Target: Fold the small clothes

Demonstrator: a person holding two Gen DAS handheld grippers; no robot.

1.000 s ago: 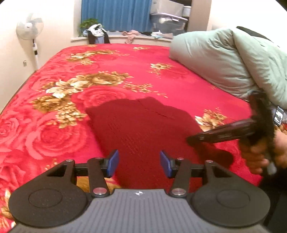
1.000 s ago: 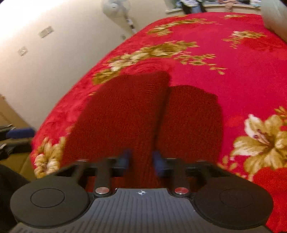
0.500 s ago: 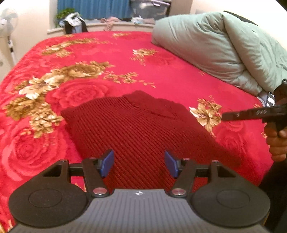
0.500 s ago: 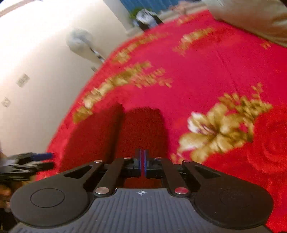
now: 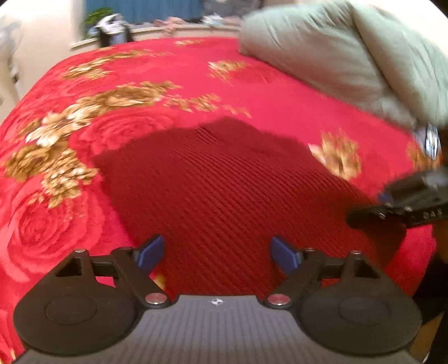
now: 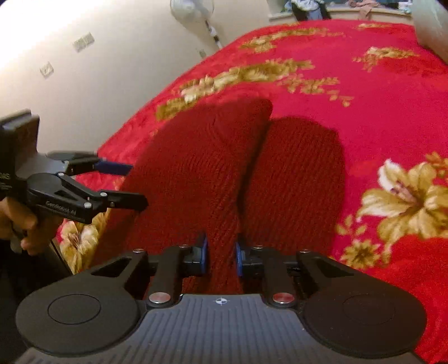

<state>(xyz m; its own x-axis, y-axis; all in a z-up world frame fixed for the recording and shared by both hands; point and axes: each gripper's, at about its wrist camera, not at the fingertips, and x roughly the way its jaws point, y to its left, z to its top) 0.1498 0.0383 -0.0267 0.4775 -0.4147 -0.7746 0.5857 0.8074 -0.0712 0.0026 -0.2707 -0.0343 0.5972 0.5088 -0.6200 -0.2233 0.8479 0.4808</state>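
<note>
A dark red ribbed knit garment [image 5: 224, 190] lies flat on the red flowered bedspread [image 5: 252, 84]. It also shows in the right wrist view [image 6: 201, 168], partly folded, with a fold line down its middle. My left gripper [image 5: 217, 253] is open and empty, just above the garment's near edge. My right gripper [image 6: 221, 256] is partly open over the garment's near edge, and knit fabric shows between its blue pads [image 6: 203, 253]. The right gripper also shows at the right edge of the left wrist view [image 5: 397, 201]. The left gripper shows at the left of the right wrist view [image 6: 120, 182].
A grey-green quilt [image 5: 350, 56] is piled at the bed's far right. A white wall [image 6: 84, 84] and a standing fan [image 6: 193, 11] are left of the bed. A window sill with clutter [image 5: 117, 30] runs behind the bed.
My right gripper was shut half a second ago and now stands partly open over the garment's edge. My left gripper has opened wider and stays near the garment's near edge.
</note>
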